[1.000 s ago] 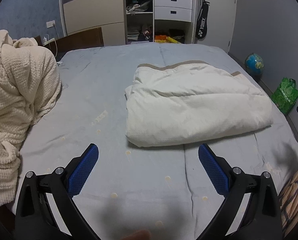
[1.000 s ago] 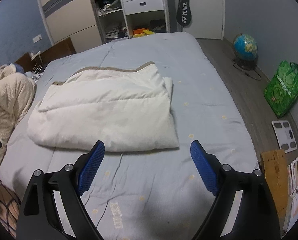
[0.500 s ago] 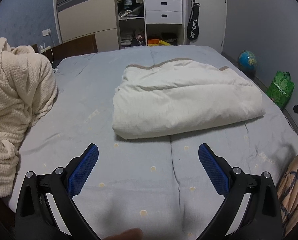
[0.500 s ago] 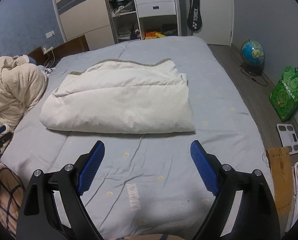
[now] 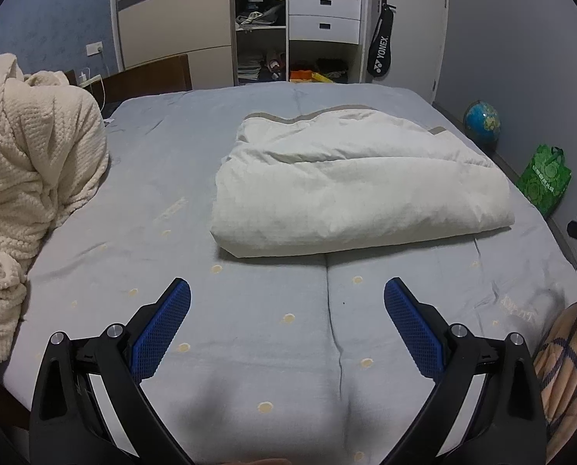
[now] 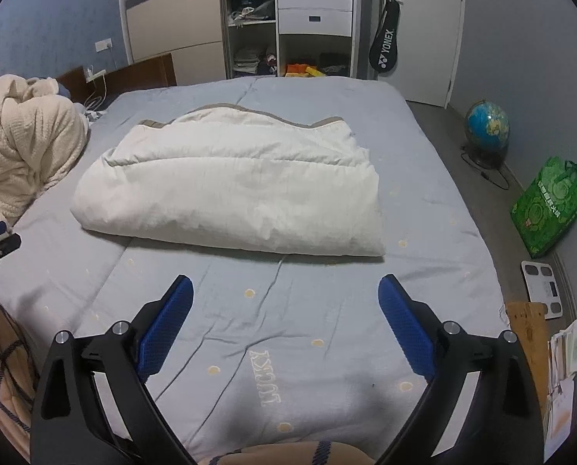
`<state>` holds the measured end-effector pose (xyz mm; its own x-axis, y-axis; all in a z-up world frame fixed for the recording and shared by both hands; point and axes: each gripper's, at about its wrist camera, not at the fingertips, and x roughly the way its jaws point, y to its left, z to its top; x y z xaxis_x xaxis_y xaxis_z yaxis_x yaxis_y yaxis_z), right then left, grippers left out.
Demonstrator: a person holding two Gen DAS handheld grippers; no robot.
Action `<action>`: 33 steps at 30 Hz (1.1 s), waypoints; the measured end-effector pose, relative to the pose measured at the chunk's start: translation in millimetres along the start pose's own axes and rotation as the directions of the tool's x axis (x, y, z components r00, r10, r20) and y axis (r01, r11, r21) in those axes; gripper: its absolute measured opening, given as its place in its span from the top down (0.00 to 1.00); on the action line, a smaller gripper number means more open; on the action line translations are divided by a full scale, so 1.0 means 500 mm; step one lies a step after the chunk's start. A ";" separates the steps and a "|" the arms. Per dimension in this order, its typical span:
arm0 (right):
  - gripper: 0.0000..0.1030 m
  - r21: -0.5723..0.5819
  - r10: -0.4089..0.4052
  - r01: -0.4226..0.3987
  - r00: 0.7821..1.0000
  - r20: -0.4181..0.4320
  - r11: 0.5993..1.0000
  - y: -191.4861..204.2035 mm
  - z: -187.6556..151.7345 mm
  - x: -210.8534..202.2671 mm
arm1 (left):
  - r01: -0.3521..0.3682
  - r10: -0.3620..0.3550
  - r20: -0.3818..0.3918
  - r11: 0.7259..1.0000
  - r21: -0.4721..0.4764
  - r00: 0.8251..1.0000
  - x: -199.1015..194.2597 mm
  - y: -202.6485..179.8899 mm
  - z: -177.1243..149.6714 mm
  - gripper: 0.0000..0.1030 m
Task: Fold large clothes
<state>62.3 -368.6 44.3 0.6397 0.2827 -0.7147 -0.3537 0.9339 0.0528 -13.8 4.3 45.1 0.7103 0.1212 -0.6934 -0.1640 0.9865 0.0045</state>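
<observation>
Now I have both tools hanging over the near edge of the bed (image 5: pixel 164 155), which is covered by a pale blue sheet with small yellow dots. My left gripper (image 5: pixel 287 300) has its blue-padded fingers (image 5: pixel 160 329) spread wide with nothing but bare sheet between them. My right gripper (image 6: pixel 285 297) is likewise apart, its jaws widening at this moment, and only sheet shows between its pads, just beyond the stitched word LUCKY (image 6: pixel 274 378).

The folded white quilt with a tan border (image 5: pixel 350 182) lies as a thick rectangle in the middle of the bed, its rounded fold facing the near edge and its tan-trimmed edge toward the far edge. Neither tool touches it.

A crumpled cream waffle-knit blanket (image 5: pixel 28 182) is heaped at the bed's left edge, well apart from the quilt. Beyond the bed's right edge stand a blue globe (image 6: pixel 486 124) and a green shopping bag (image 6: pixel 546 205) on the floor.
</observation>
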 end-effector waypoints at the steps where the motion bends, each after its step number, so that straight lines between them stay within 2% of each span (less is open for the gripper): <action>1: 0.11 0.006 0.000 0.000 1.000 -0.005 1.000 -0.002 -0.001 0.002 | -0.001 0.001 -0.001 1.000 -0.006 1.000 0.000 0.003 0.000 0.06; 6: 0.11 0.035 0.005 -0.004 1.000 -0.022 0.999 -0.014 -0.002 0.011 | -0.001 0.001 -0.005 1.000 -0.018 1.000 0.002 0.010 0.000 0.06; 33: 0.10 0.039 0.006 -0.005 1.000 -0.022 0.999 -0.022 -0.001 0.010 | 0.001 -0.001 -0.010 1.000 -0.005 1.000 0.006 0.011 0.000 0.06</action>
<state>69.1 -377.5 40.0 0.6225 0.2835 -0.7295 -0.3300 0.9403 0.0839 -12.7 9.9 42.9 0.7038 0.1194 -0.7003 -0.1671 0.9859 0.0001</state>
